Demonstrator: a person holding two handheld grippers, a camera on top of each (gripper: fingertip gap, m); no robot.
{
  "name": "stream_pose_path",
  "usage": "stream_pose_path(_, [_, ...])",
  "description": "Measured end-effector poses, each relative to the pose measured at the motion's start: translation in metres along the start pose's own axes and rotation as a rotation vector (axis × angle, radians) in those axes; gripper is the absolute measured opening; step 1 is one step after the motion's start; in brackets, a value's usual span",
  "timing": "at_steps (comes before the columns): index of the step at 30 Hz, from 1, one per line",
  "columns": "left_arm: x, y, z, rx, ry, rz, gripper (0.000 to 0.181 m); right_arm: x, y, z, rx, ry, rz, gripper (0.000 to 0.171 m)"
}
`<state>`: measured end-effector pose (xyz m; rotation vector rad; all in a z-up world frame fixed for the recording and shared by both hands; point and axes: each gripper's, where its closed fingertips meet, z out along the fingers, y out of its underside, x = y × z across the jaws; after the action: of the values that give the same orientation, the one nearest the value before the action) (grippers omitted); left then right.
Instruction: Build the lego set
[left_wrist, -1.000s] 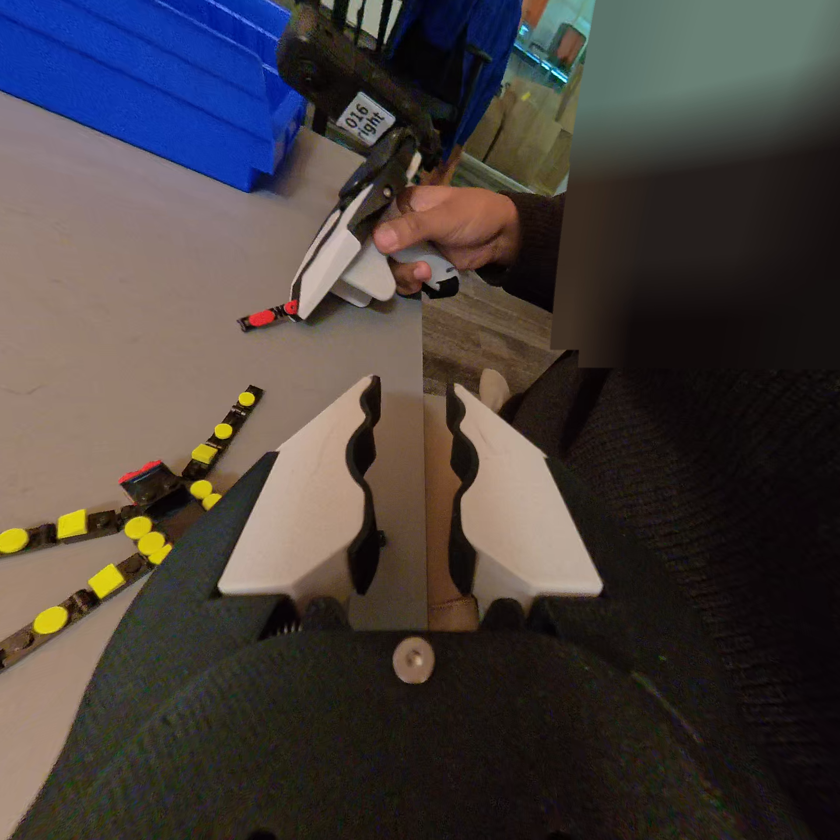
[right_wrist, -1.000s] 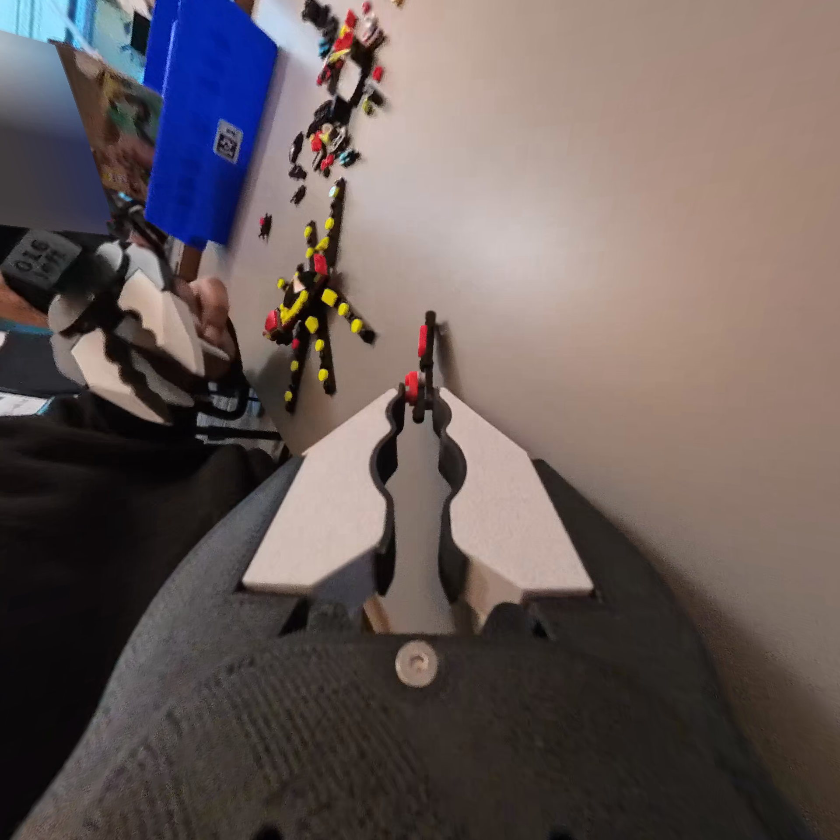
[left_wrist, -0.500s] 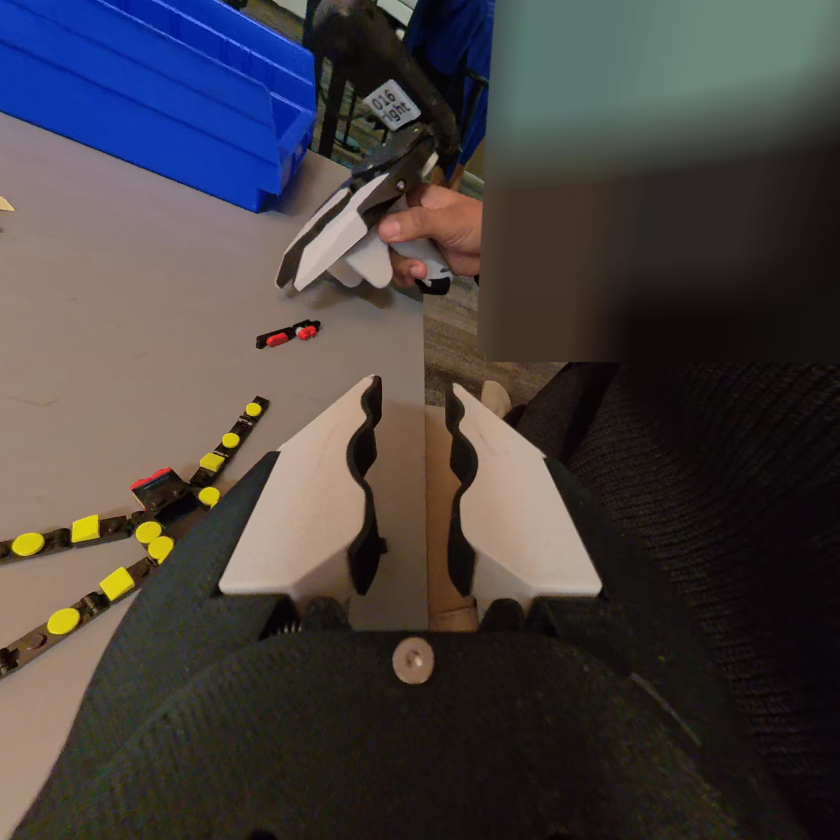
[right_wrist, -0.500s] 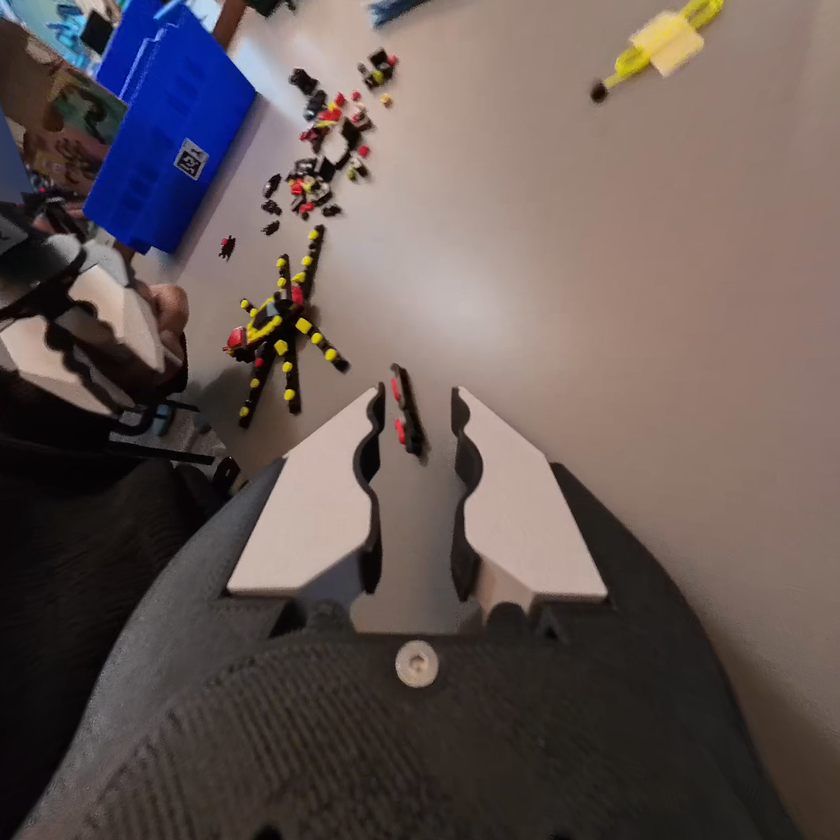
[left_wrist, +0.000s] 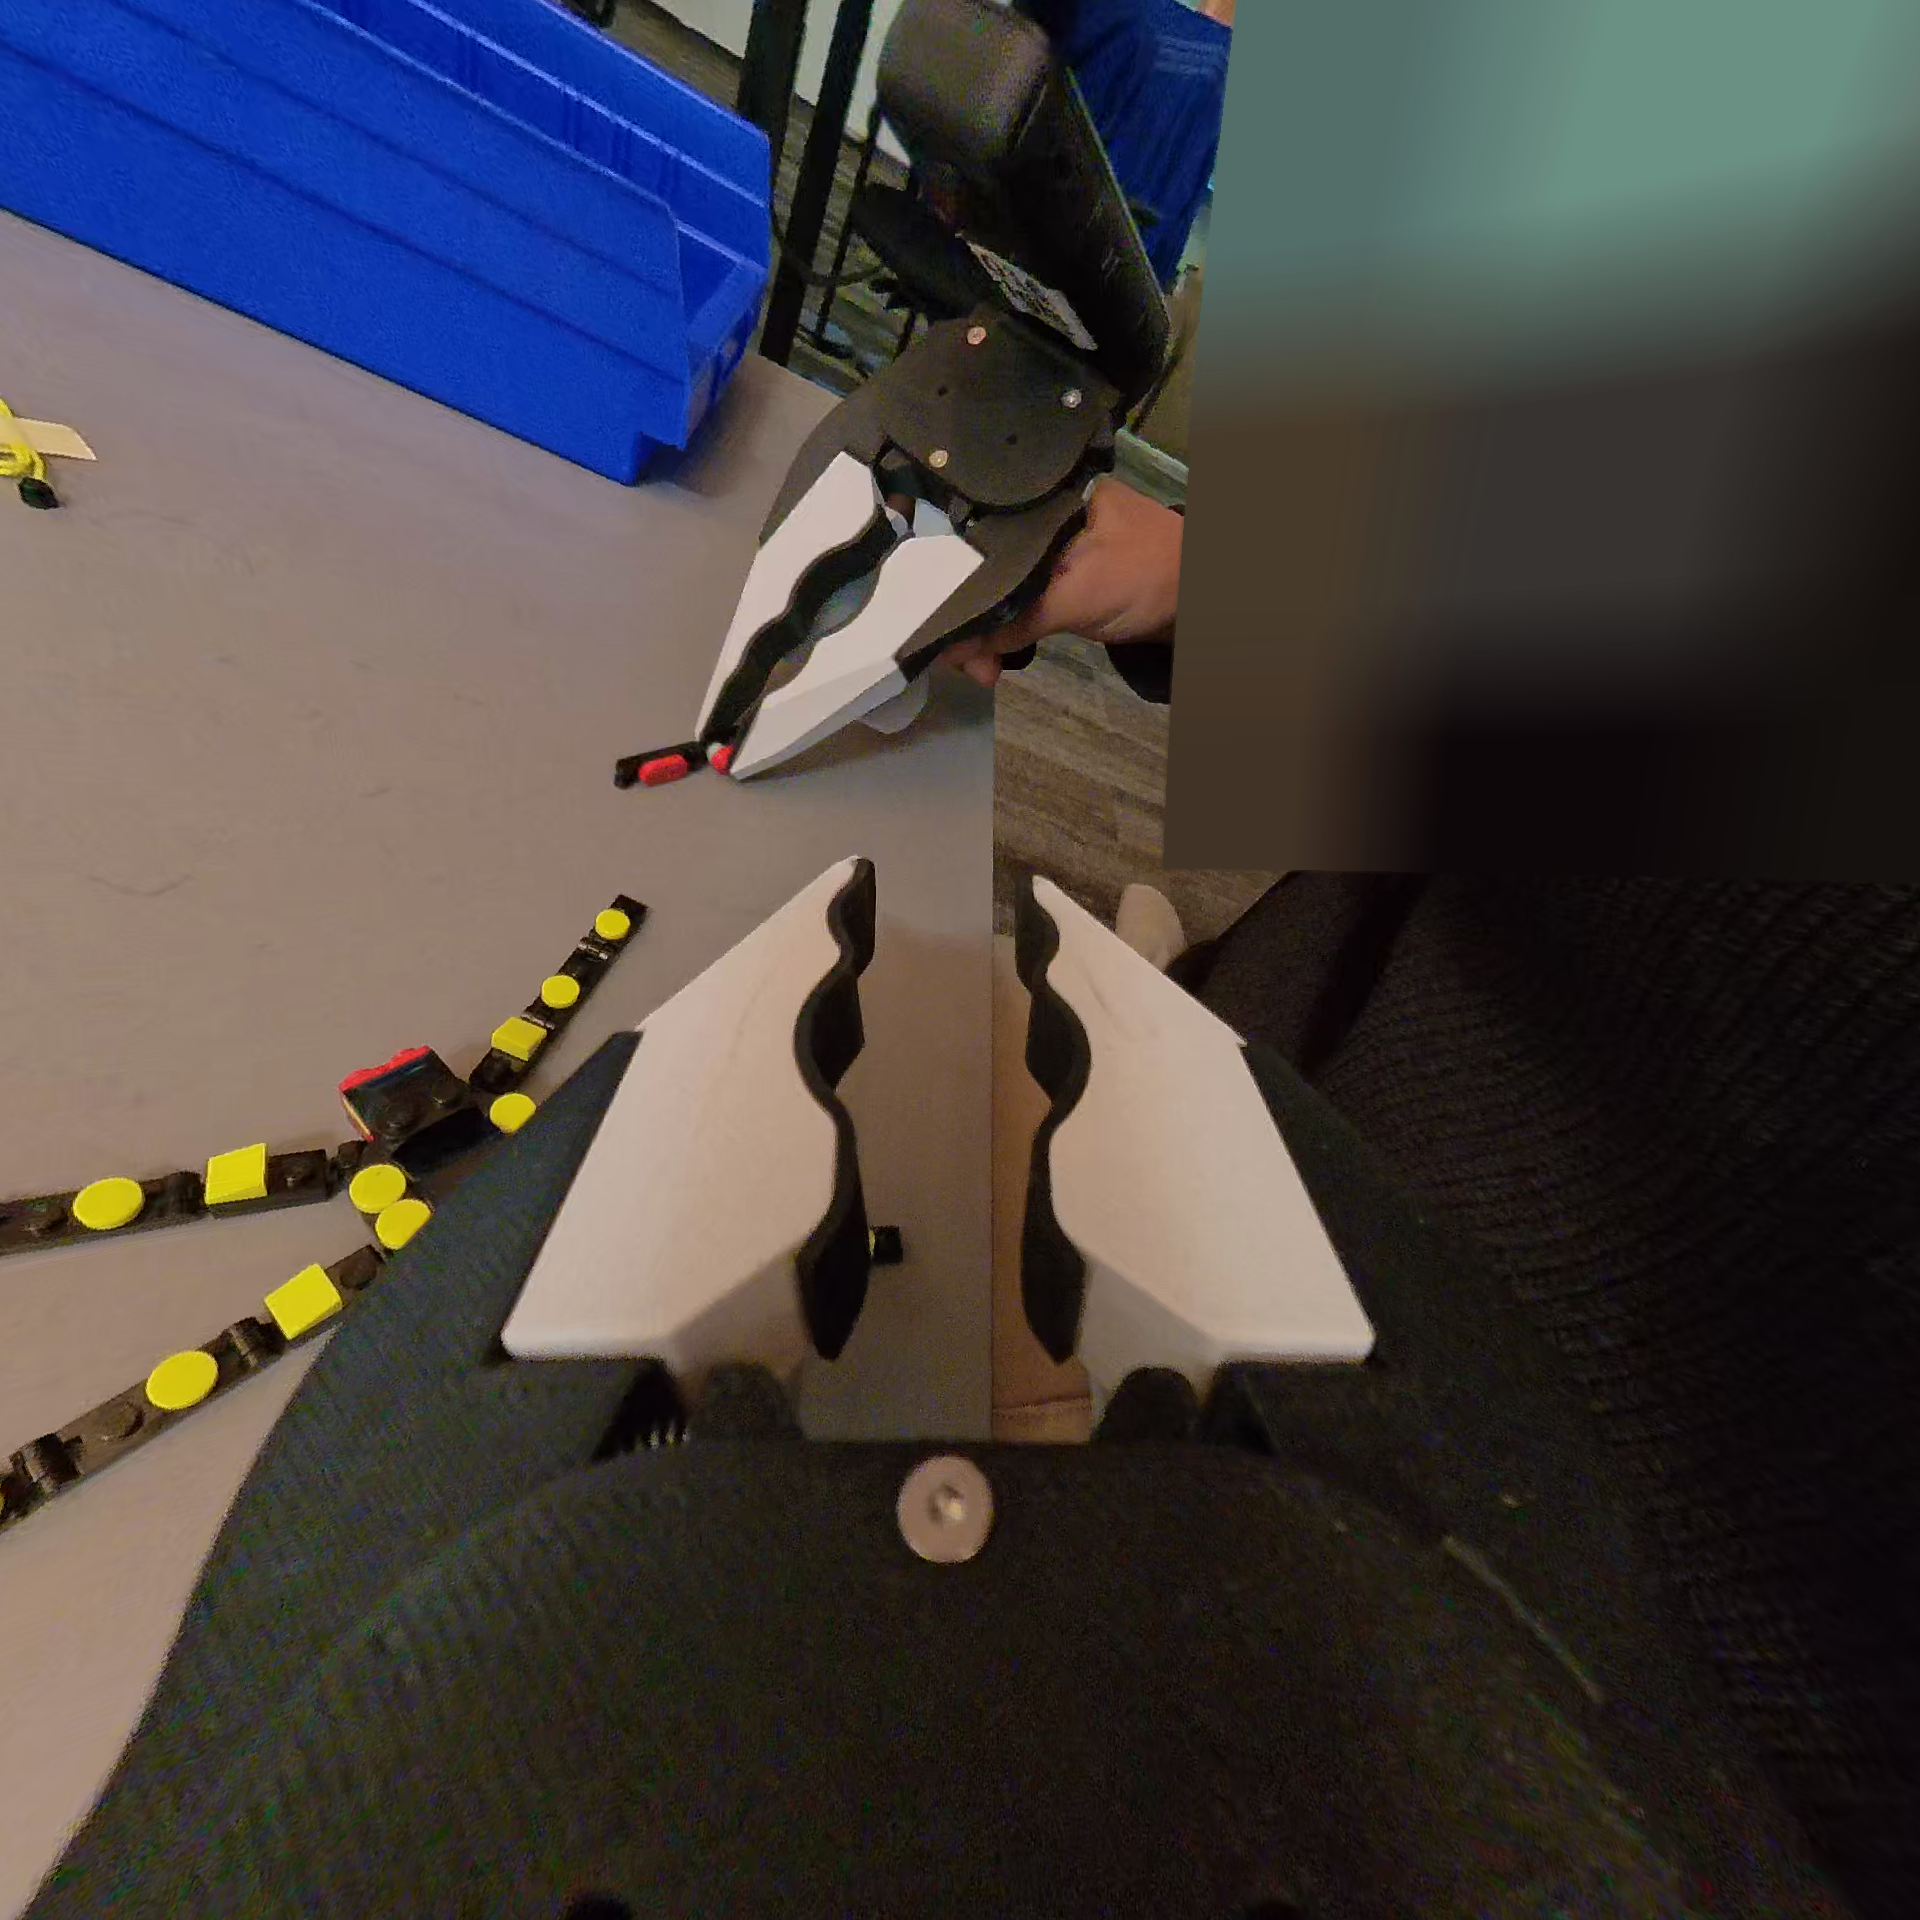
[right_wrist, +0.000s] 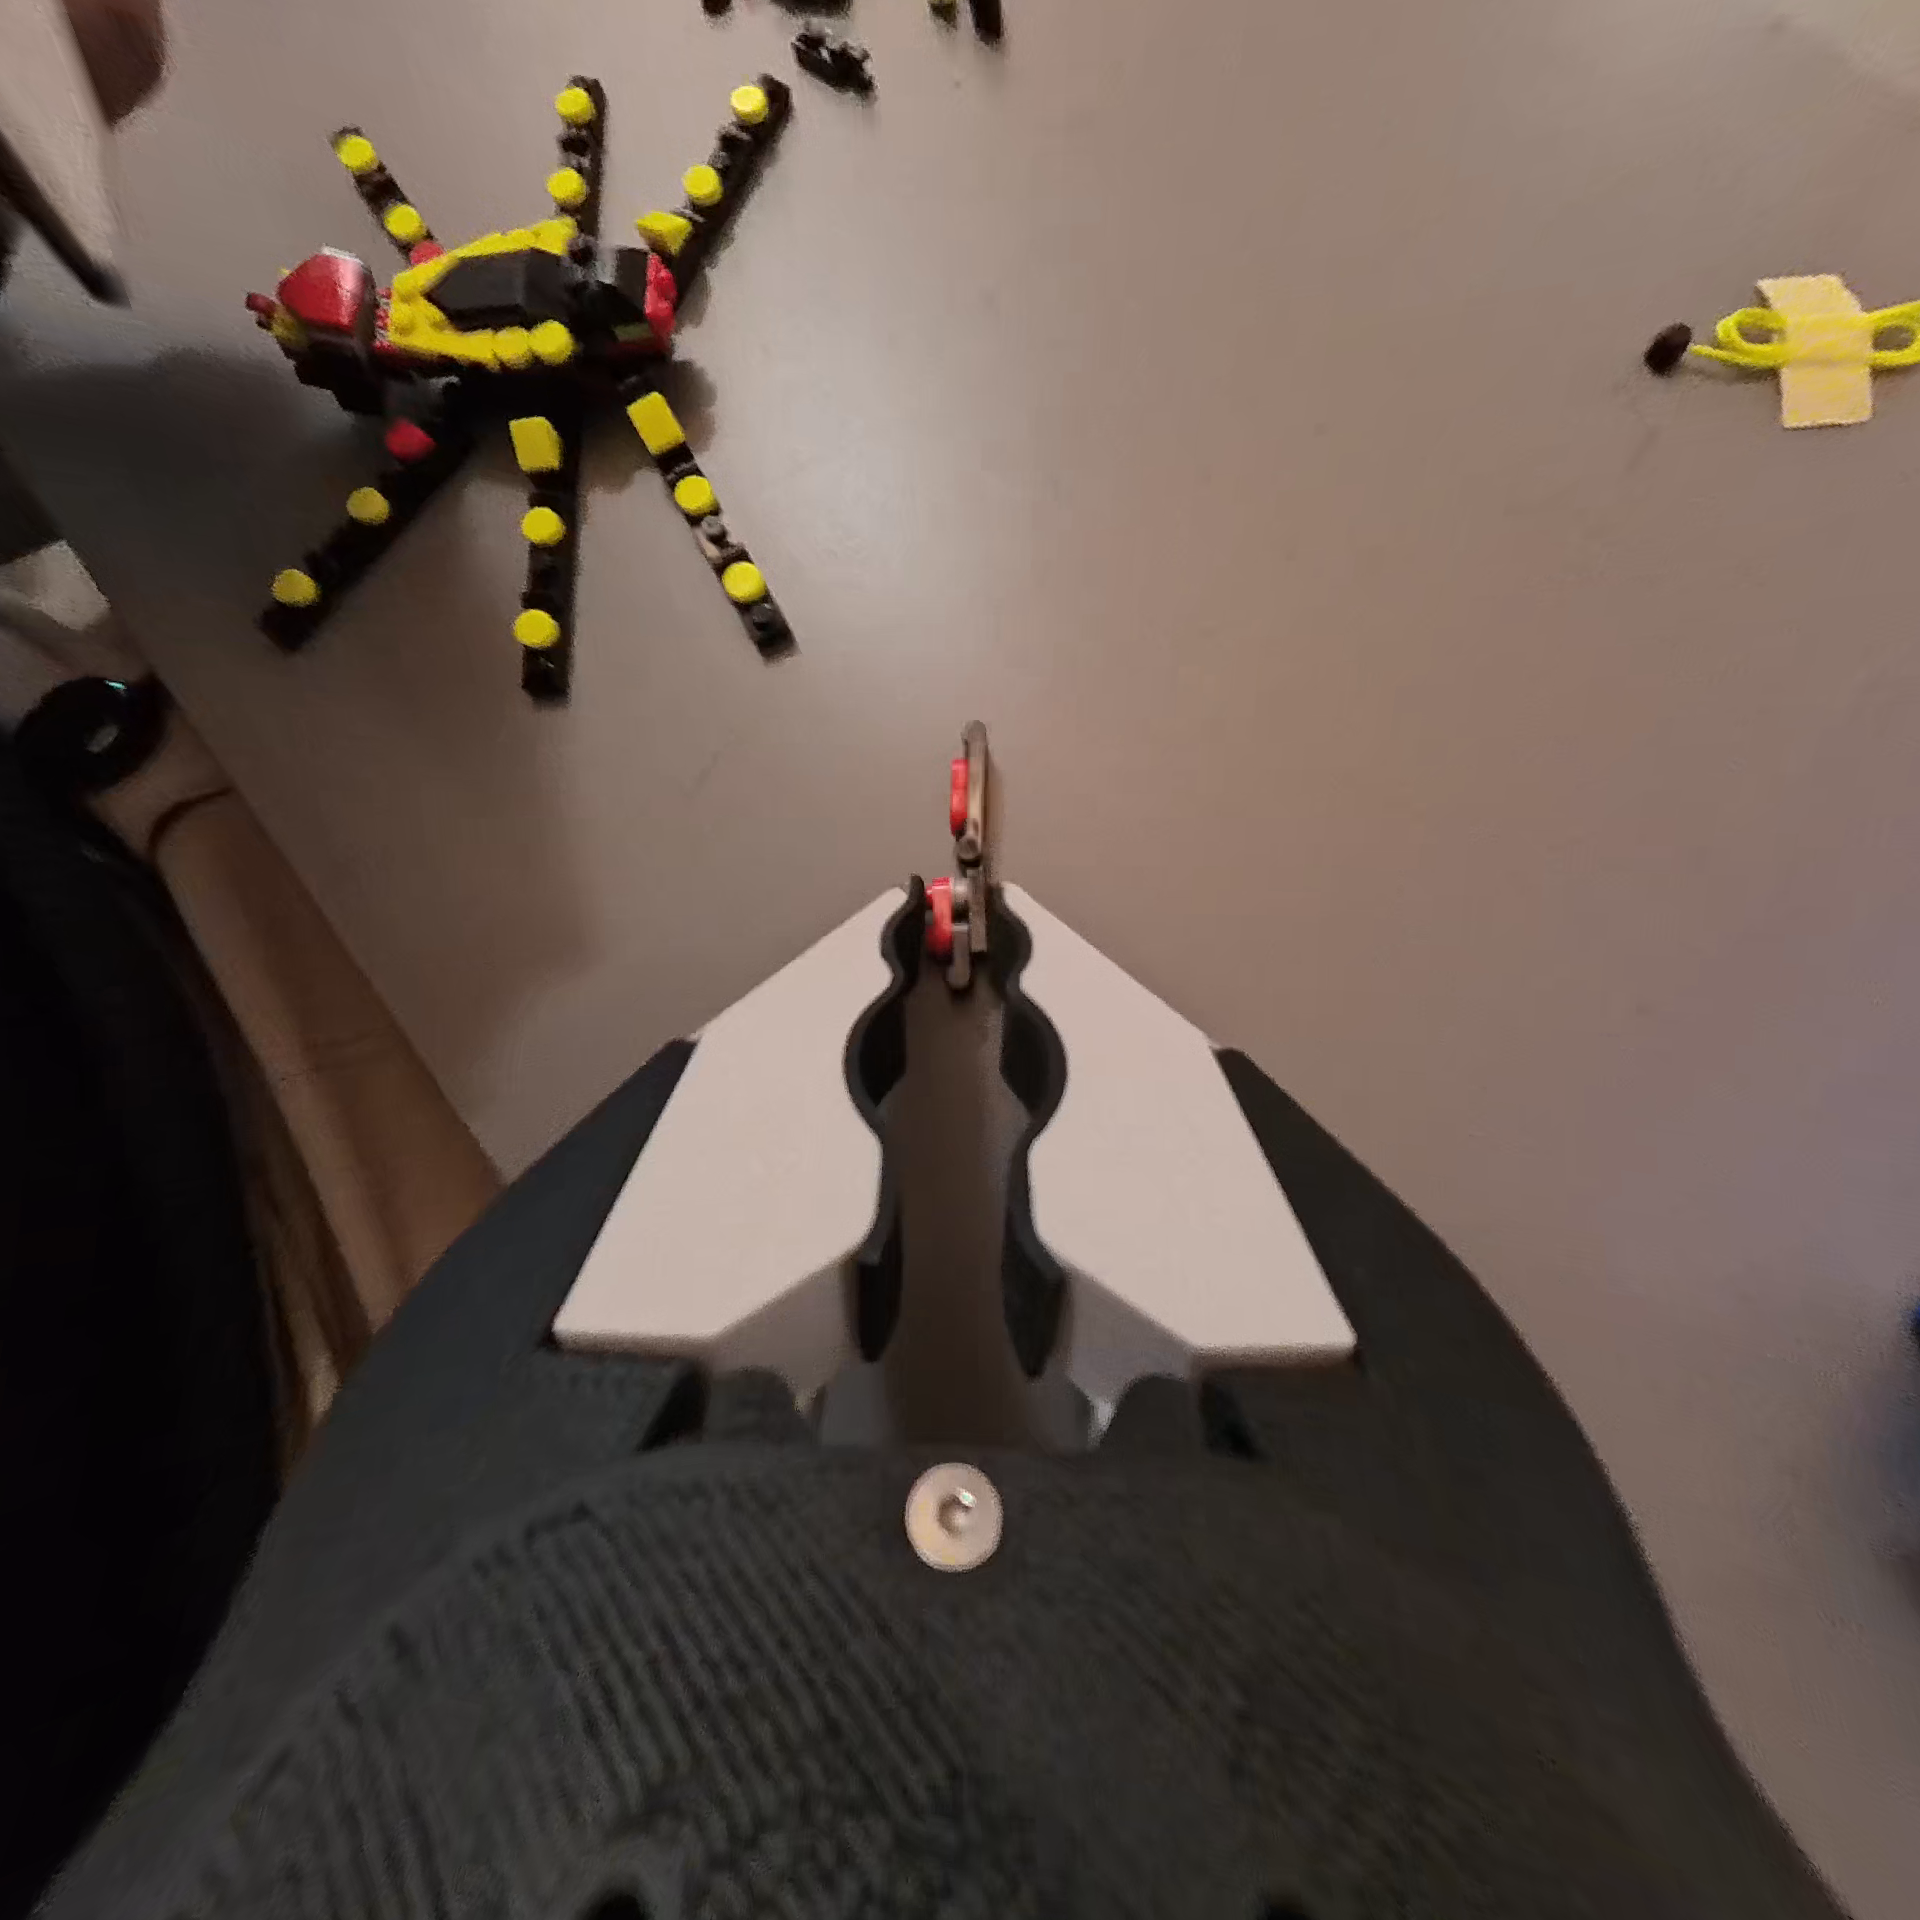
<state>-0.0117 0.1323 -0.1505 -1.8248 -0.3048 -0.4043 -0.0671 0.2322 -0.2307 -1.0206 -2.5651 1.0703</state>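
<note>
My right gripper (right_wrist: 961, 914) pinches one end of a slim black lego strip with red studs (right_wrist: 968, 800), which lies on the grey tabletop (right_wrist: 1351, 727) and sticks out past my fingertips toward 12 o'clock. In the left wrist view the same gripper (left_wrist: 727, 753) shows at 12 o'clock, tips down on the table, my hand (left_wrist: 1101, 582) wrapped round its handle, the red-studded strip (left_wrist: 660, 770) poking out toward 9 o'clock.

My left gripper (left_wrist: 940, 883) is spread apart with nothing between its fingers, hovering over the table's near edge.

The black lego spider with yellow studs and a red head (right_wrist: 499, 312) sits at 10 o'clock from the right gripper, well apart from the strip, its legs splayed flat. Its legs (left_wrist: 260, 1174) show at 9 o'clock in the left wrist view.

A blue plastic bin (left_wrist: 416, 229) stands at 11 o'clock there. A yellow cord with a pale tag (right_wrist: 1813, 343) lies at 2 o'clock in the right wrist view.
</note>
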Motion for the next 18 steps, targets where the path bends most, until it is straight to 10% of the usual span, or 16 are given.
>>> stream_pose_path(9, [0.01, 0.026, 0.013, -0.144, 0.038, 0.035, 0.026, -0.062, -0.026, -0.016, 0.132, -0.581, 0.392, 0.01])
stream_pose_path(18, [0.008, 0.028, 0.013, -0.152, 0.025, 0.032, 0.026, -0.051, 0.0, 0.002, -0.008, -0.521, 0.559, 0.009])
